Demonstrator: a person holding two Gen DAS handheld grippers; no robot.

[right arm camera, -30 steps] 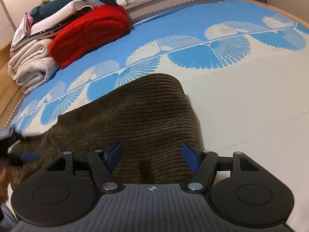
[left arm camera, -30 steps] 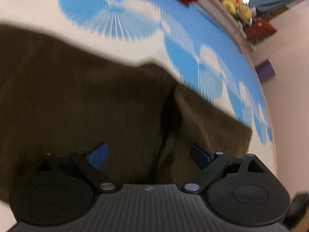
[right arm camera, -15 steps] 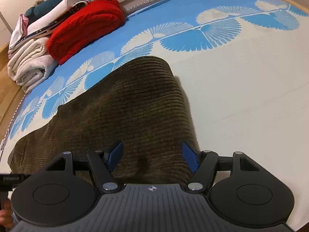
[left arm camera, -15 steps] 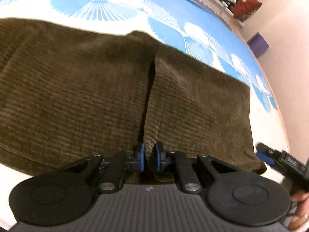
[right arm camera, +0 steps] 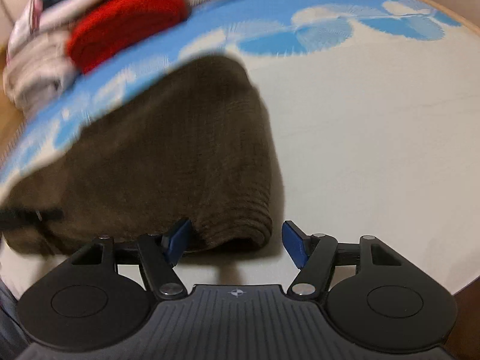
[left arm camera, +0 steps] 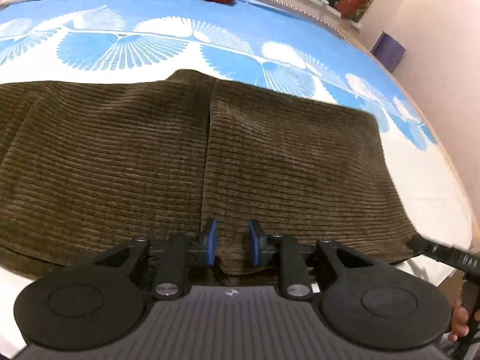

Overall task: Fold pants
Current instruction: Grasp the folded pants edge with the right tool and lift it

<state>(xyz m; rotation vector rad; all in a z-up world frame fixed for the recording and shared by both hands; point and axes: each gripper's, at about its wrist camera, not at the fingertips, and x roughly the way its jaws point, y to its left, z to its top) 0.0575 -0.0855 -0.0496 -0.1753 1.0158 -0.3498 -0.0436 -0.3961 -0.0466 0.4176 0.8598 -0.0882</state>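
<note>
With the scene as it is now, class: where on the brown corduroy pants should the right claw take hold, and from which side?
Grip the rounded near-right corner of the brown corduroy pants, coming in low from the near edge. The folded layers bulge there and stand between the open blue pads of the right claw, so one bite should catch them all.

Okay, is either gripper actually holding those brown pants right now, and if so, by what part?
Nothing is held. The left gripper has its jaws opening around the pants' near edge, pads clear; the right gripper is open at the folded corner.
</note>
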